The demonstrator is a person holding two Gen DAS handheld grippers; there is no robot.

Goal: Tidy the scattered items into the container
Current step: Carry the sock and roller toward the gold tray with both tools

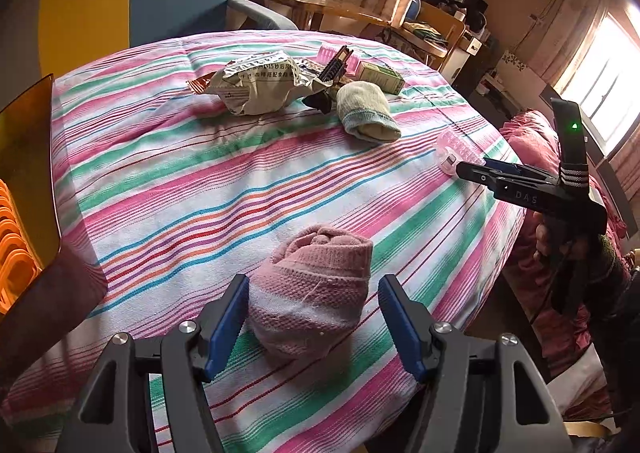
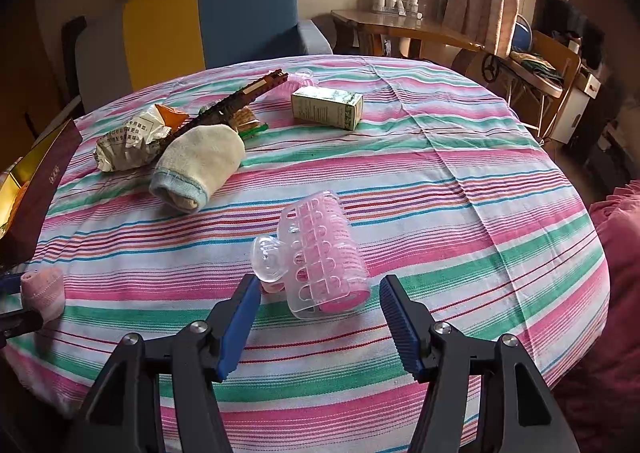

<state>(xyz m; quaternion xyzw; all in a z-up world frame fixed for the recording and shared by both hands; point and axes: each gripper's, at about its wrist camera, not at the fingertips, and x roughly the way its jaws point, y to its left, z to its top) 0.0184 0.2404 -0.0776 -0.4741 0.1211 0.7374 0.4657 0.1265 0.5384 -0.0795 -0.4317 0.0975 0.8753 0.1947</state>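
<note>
A rolled pink sock (image 1: 310, 289) lies on the striped cloth between the blue pads of my left gripper (image 1: 312, 317). The jaws are open, with a gap on the right side. My right gripper (image 2: 318, 317) is open too, its fingers on either side of a clear pink hair roller (image 2: 320, 253) lying on the cloth. The left wrist view shows that roller (image 1: 454, 151) at the right gripper's tips. A dark red box with a gold lining (image 1: 28, 157) stands open at the far left, with orange things inside.
Further back lie a cream sock (image 2: 200, 165), a crumpled foil snack packet (image 2: 128, 141), a brown brick strip (image 2: 236, 101) and a small green carton (image 2: 328, 107). A blue and yellow armchair (image 2: 224, 9) stands behind the round table. A hand (image 1: 560, 245) holds the right gripper.
</note>
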